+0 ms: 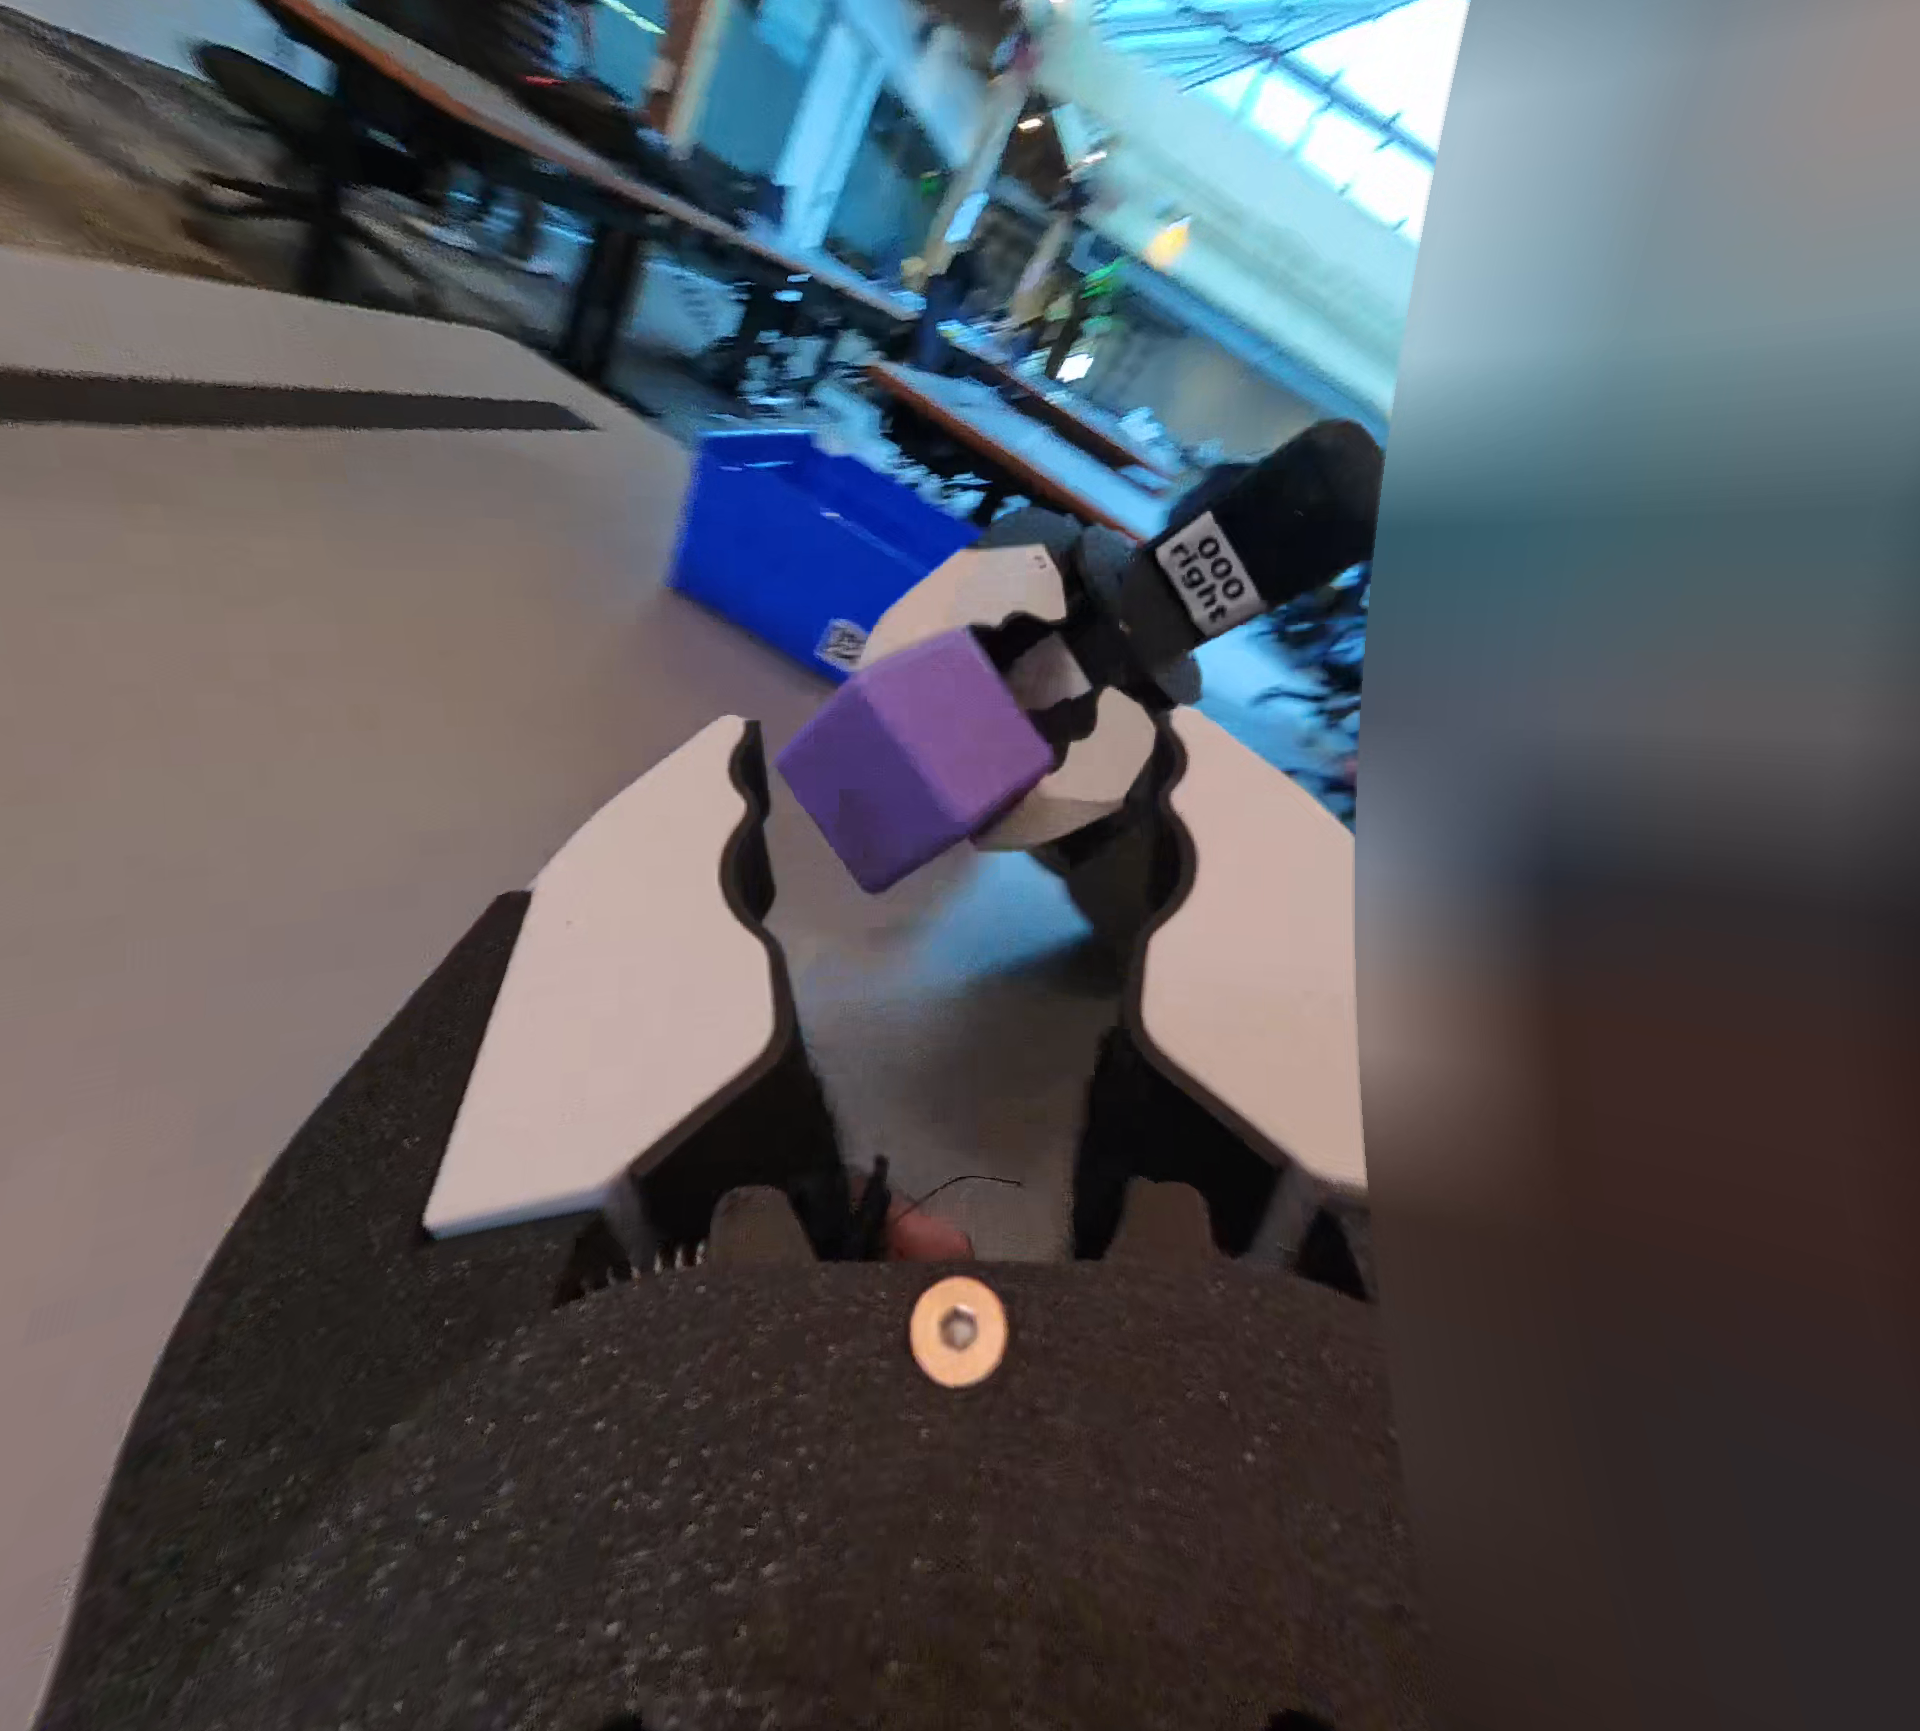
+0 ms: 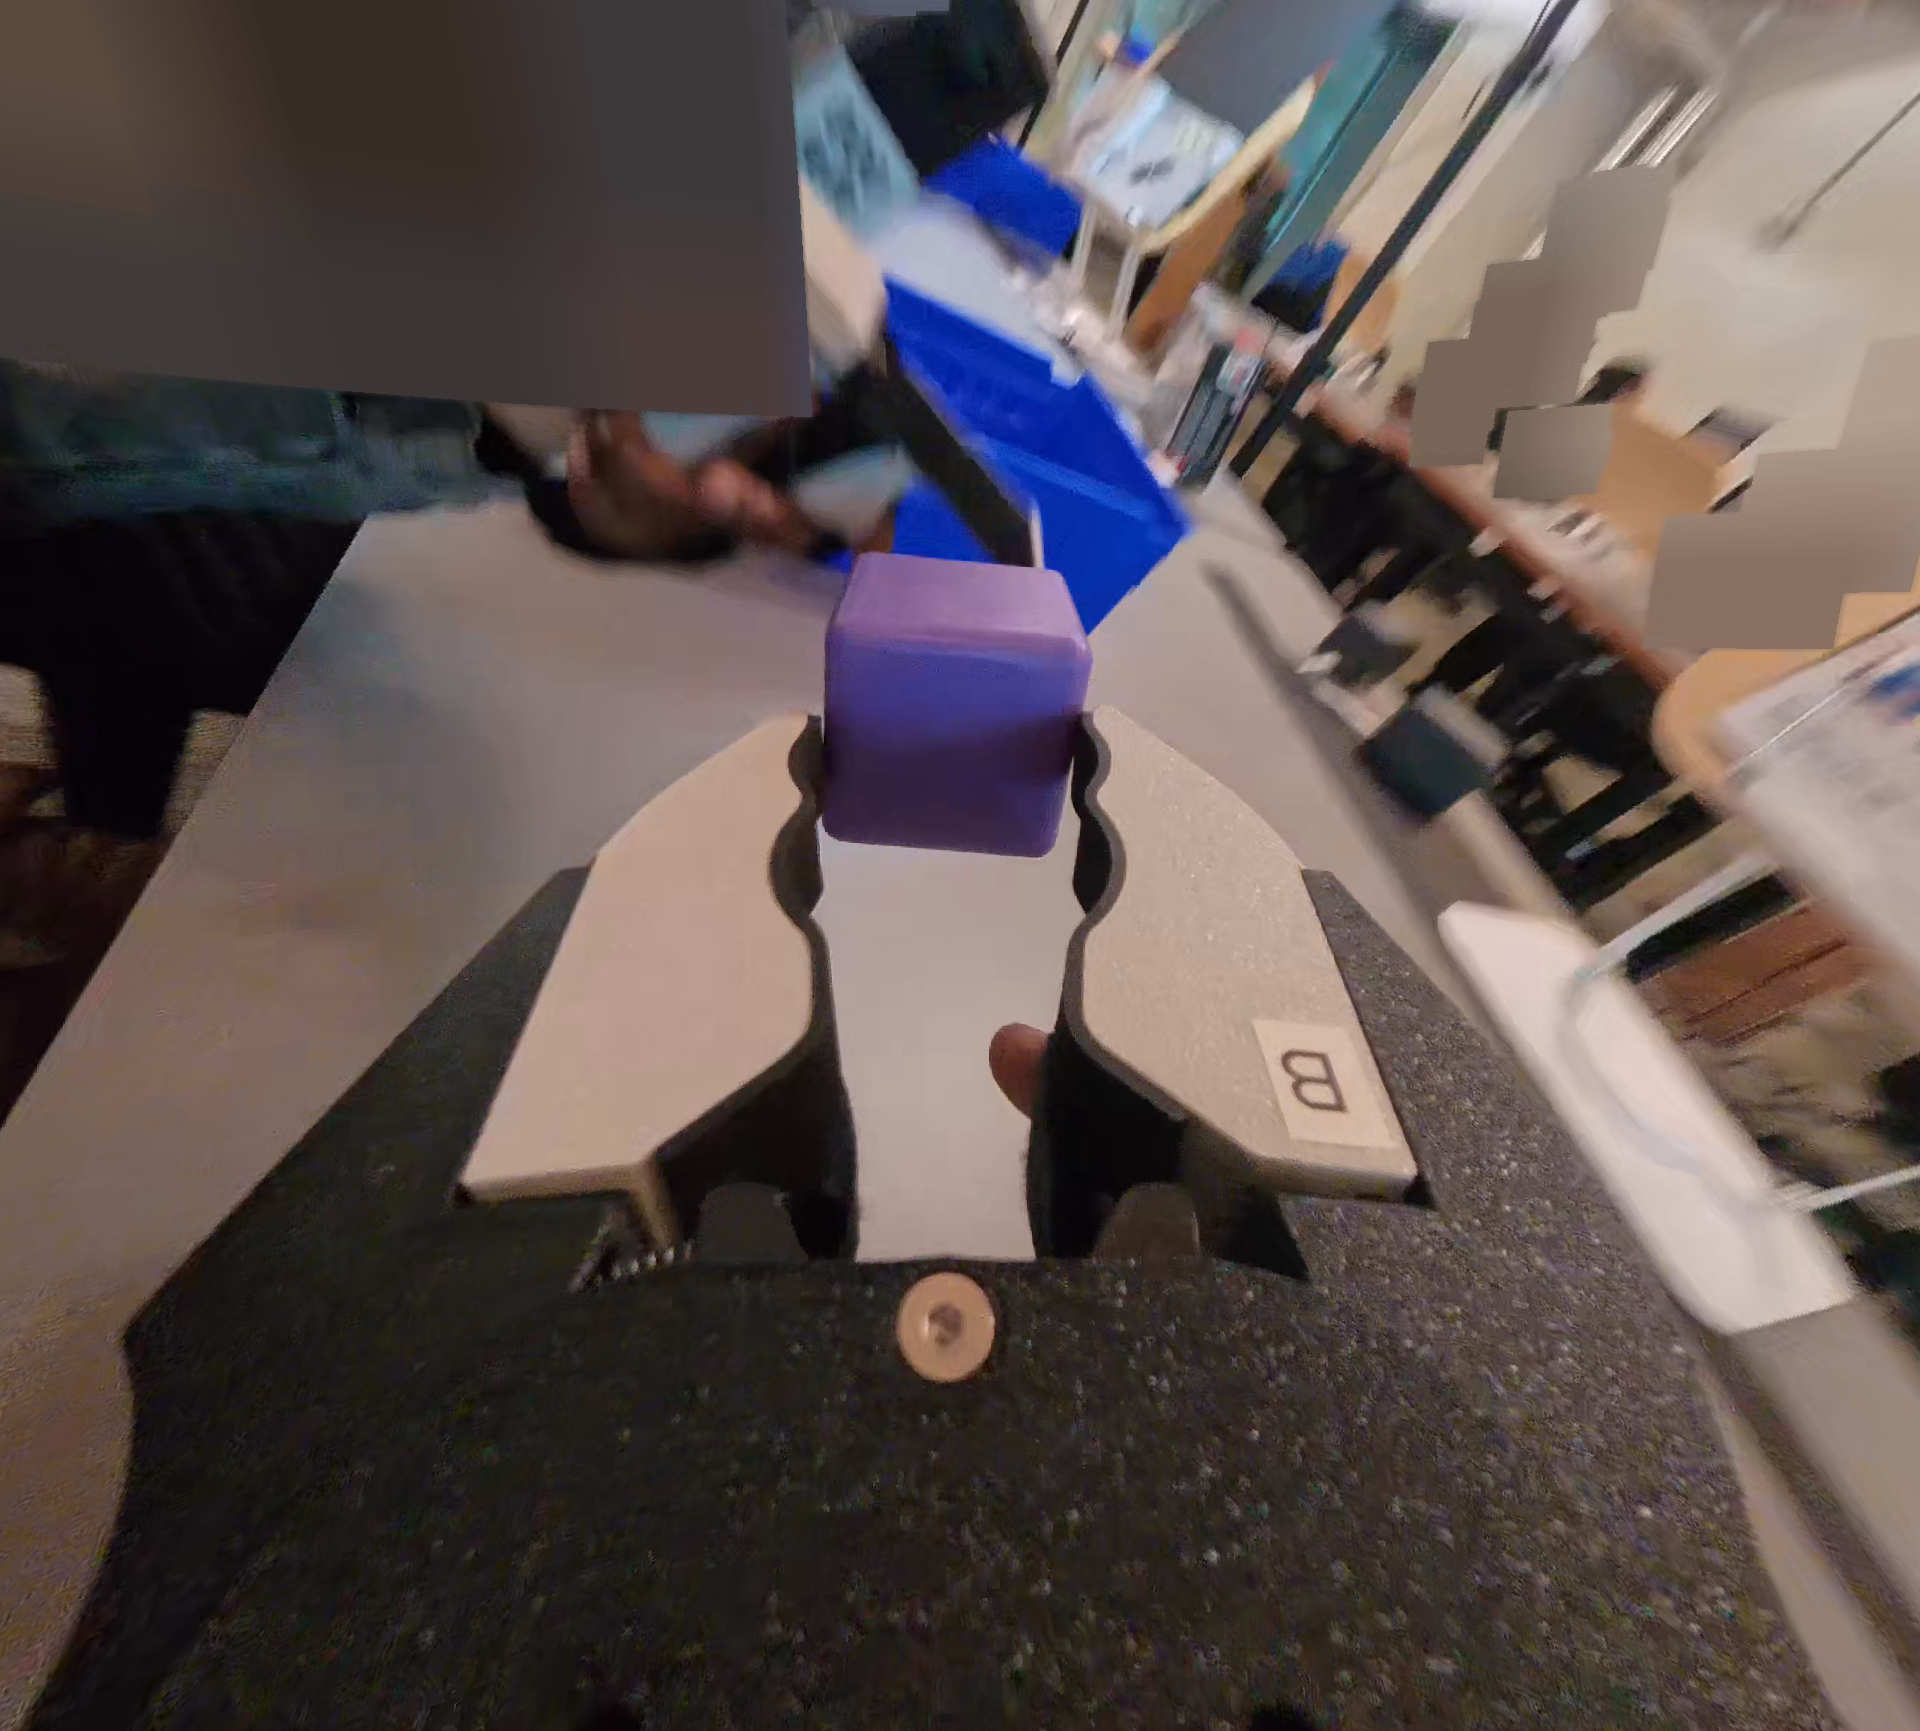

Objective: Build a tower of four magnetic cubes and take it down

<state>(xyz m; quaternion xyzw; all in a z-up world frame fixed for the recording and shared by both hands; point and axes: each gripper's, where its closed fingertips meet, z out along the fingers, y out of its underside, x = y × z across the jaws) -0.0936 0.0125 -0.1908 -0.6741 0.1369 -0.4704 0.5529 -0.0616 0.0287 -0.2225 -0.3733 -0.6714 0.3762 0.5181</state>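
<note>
- Purple cube: plain matte faces, rounded edges, carried above the grey table.
- Right gripper: both pads pressed on its sides.
- Left gripper: jaws apart, nothing held.

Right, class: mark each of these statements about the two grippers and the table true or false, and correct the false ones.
1. The right gripper holds a purple cube between its fingers. True.
2. The left gripper is clamped on a cube. False: its fingers stand apart with nothing between them.
3. A blue bin sits on the grey table. True.
4. The cube is resting on the table. False: it is held up in the air.
5. A four-cube tower stands on the table. False: only one cube is visible.
</note>
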